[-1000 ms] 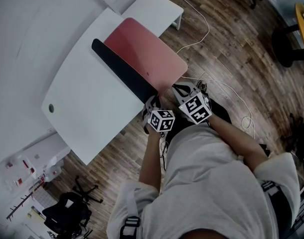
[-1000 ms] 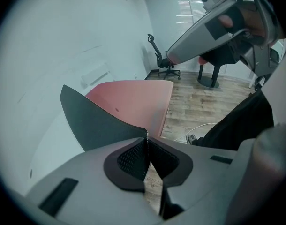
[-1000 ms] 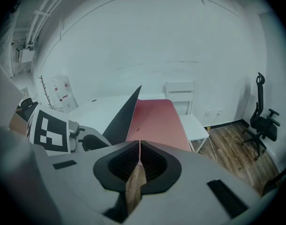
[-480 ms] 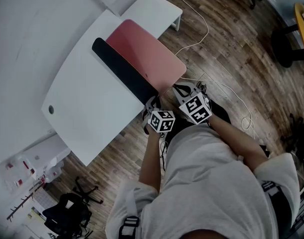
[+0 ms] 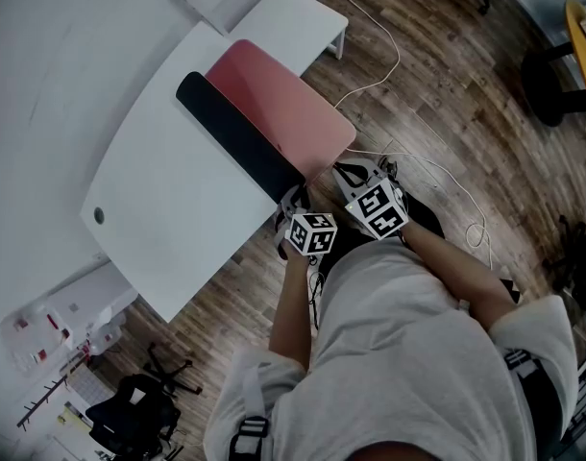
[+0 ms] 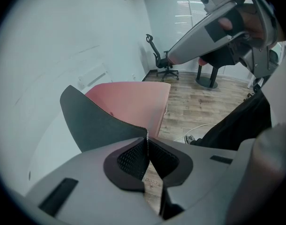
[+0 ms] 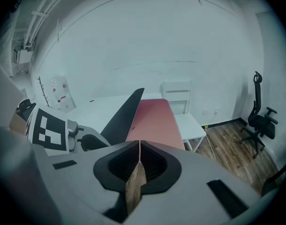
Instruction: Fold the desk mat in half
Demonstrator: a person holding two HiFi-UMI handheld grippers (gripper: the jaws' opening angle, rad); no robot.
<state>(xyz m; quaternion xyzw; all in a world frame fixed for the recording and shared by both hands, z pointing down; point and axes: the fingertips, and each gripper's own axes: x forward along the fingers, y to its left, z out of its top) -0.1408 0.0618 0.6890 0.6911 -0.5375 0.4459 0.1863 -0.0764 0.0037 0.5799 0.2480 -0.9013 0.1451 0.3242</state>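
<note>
A soft rectangular desk mat, pink on one face and black on the other (image 5: 279, 104), is seen on the right-hand part of a white desk with rounded corners (image 5: 168, 200). The pink face (image 7: 152, 118) lies flat and runs away towards a white chair (image 5: 303, 12) at the far end. The mat's outer long edge is shown against the brown wooden plank floor (image 5: 447, 113). Along the inner long side a strip is raised, so that the black face (image 5: 231, 133) is turned up; in the left gripper view it is seen as a curved black flap (image 6: 94, 121) standing above the pink sheet.

A wide bare stretch of desk top is left free beside the black strip, broken only by a small round cable hole (image 5: 99, 215) near the far left corner. A thin white cable (image 5: 394, 60) is trailed over the floor on the right. A black swivel office chair (image 7: 258, 121) stands well apart.

Both tools are held side by side at the mat's near end, at the desk's front edge. The left gripper (image 5: 291, 200) is clenched, and the mat's thin edge is pinched upright between its ribbed pads (image 6: 133, 156). The right gripper (image 5: 349, 173) is likewise clamped on the mat, with a thin pink edge (image 7: 139, 149) caught between its closed jaws.
</note>
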